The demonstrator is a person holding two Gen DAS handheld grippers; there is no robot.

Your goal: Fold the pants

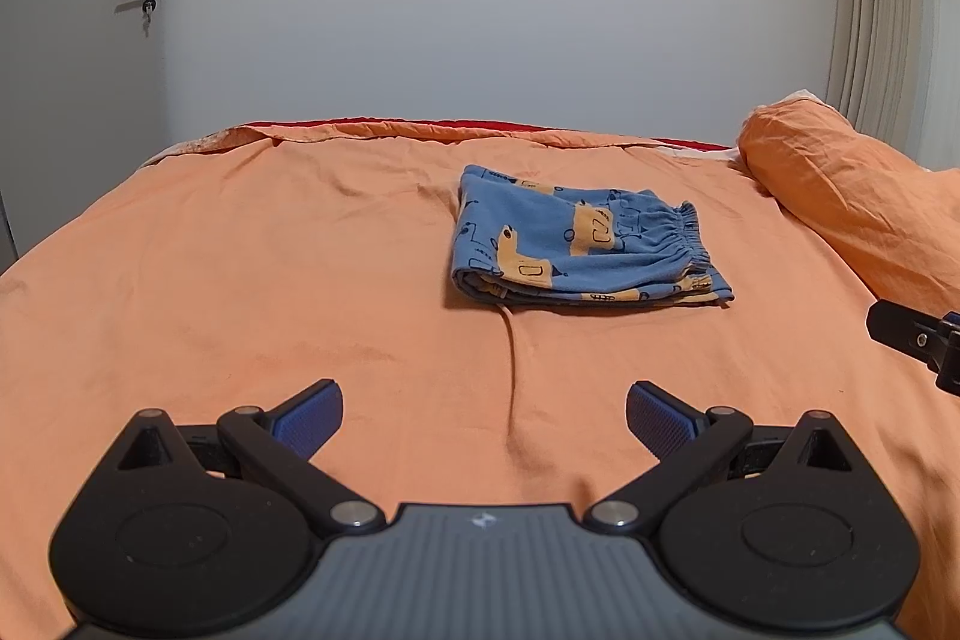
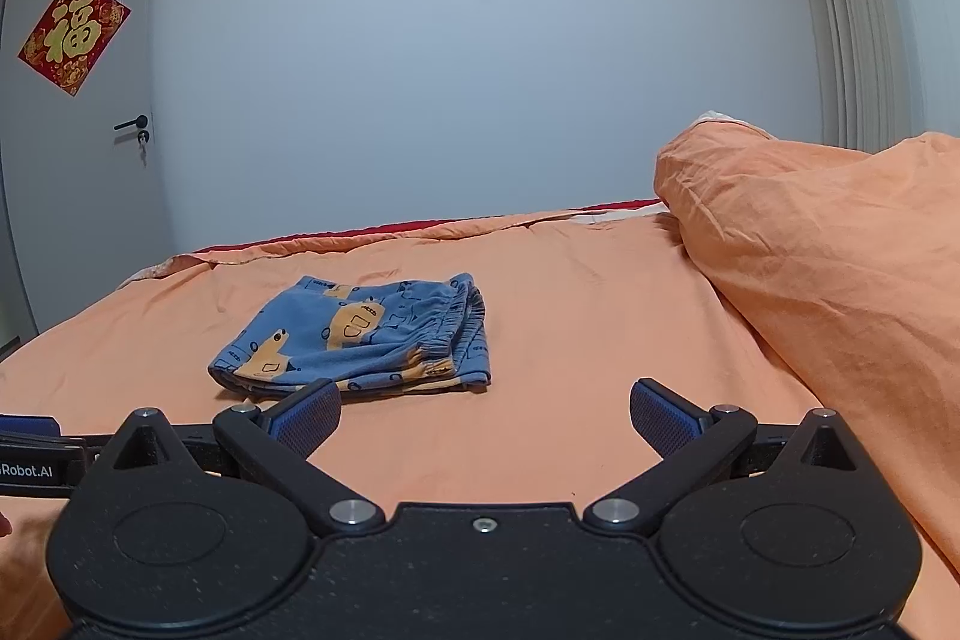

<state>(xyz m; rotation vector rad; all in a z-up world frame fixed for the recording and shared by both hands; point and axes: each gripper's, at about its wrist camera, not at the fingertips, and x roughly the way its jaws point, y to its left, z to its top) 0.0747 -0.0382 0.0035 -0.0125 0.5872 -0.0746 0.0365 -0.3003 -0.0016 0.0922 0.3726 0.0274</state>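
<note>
Blue pants (image 1: 585, 244) with an orange print lie folded in a compact stack on the orange bed sheet (image 1: 240, 280), waistband to the right. They also show in the right wrist view (image 2: 360, 340). My left gripper (image 1: 484, 418) is open and empty, held above the sheet well in front of the pants. My right gripper (image 2: 485, 415) is open and empty, just in front of the pants and to their right. Part of the right gripper shows at the right edge of the left wrist view (image 1: 918, 340).
An orange pillow or bunched duvet (image 2: 828, 280) rises at the right side of the bed. A grey wall runs behind the bed. A door (image 2: 78, 160) with a red decoration stands at the far left. Curtains (image 1: 888, 10) hang at the far right.
</note>
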